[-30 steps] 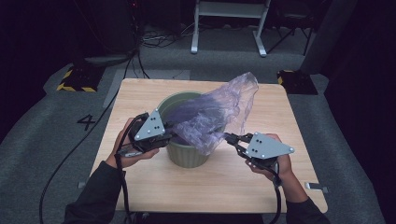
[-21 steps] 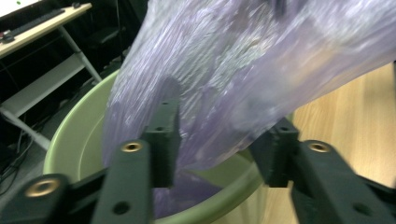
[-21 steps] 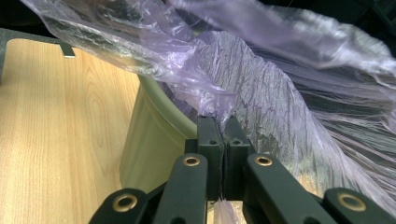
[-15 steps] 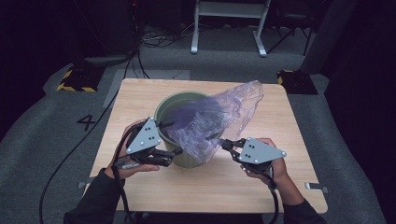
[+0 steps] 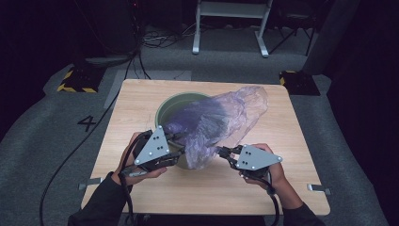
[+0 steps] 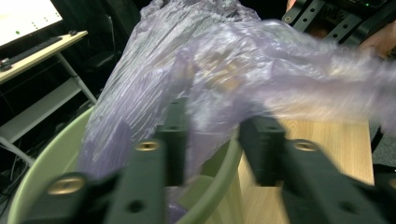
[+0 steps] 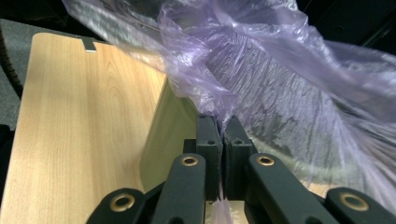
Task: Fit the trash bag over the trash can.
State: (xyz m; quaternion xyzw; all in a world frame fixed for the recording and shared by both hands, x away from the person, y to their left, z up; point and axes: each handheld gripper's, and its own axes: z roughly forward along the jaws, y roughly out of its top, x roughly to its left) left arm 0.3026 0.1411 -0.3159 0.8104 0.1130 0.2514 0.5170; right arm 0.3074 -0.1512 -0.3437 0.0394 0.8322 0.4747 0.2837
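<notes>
My right gripper [image 5: 221, 151] is clenched on a fold of the purple plastic bag [image 5: 221, 120]; in the right gripper view the film [image 7: 261, 70] is pinched between my two pads [image 7: 208, 135], which sit tight together, and a tail of it hangs below them. My left gripper [image 5: 175, 145] sits at the near rim of the green bin [image 5: 165, 106]. Its jaws have just been closing, but in the left gripper view its fingers [image 6: 176, 130] stand apart with a gap, one inside the bin's rim [image 6: 56, 154] and one outside it, bag film [image 6: 224, 60] draped over and between them. Pads not pressing on anything that I can see, so released. That view is blurred.

The bin stands upright mid-surface [image 5: 141, 96], a bit toward the near edge. The bag lies partly in the bin's mouth, the rest billowing up and out over its right side toward the far right corner of the surface. The bag's lower end hangs over the bin's near rim between my two grippers. Both my hands [image 5: 270, 172] rest low near the near edge, left one just beside the bin wall, right one a little apart from it.
</notes>
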